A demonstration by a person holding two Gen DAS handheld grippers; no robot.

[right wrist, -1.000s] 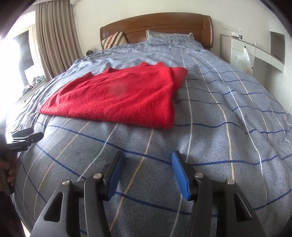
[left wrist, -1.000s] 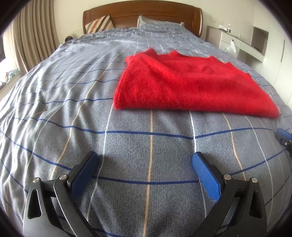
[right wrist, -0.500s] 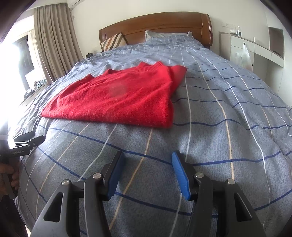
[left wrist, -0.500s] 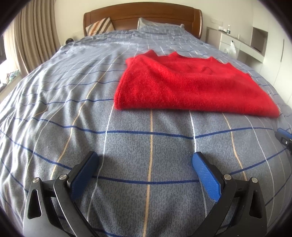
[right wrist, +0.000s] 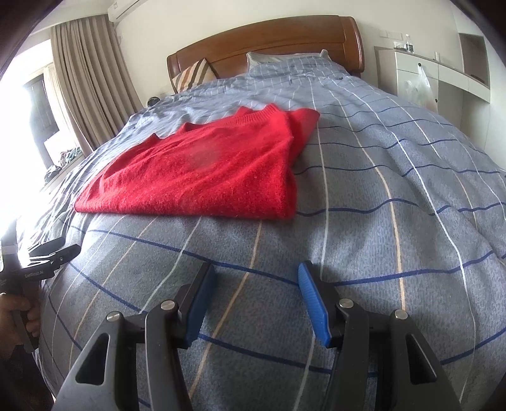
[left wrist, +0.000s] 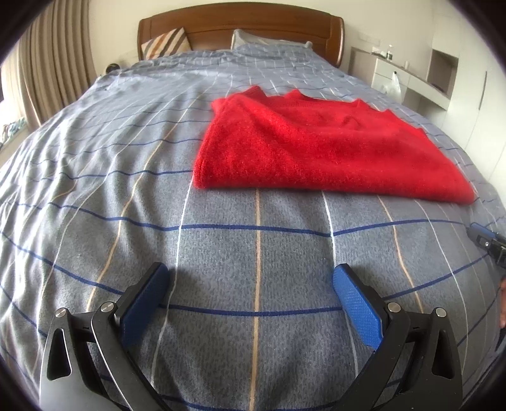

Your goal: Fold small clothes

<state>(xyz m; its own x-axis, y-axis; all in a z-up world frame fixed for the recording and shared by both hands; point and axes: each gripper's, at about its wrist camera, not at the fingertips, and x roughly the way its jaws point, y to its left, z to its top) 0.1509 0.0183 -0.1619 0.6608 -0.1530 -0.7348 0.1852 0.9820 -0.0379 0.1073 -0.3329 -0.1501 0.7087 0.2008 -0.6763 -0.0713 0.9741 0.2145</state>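
A red knitted sweater (left wrist: 322, 148) lies folded flat on the bed, ahead and to the right in the left wrist view. It also shows in the right wrist view (right wrist: 202, 177), ahead and to the left. My left gripper (left wrist: 251, 284) is open and empty, low over the cover, short of the sweater's near edge. My right gripper (right wrist: 256, 284) is open and empty, also short of the sweater. Each gripper shows at the edge of the other's view: the right gripper (left wrist: 485, 240), the left gripper (right wrist: 47, 256).
The bed carries a grey-blue checked cover (left wrist: 95, 189). A wooden headboard (left wrist: 240, 28) and pillows (right wrist: 193, 76) are at the far end. Curtains (right wrist: 91, 88) hang on the left. White cabinets (right wrist: 442, 76) stand on the right.
The right wrist view has tilted slightly, so the sweater sits a little higher and farther left. The left gripper has barely moved. The sweater lies as before.
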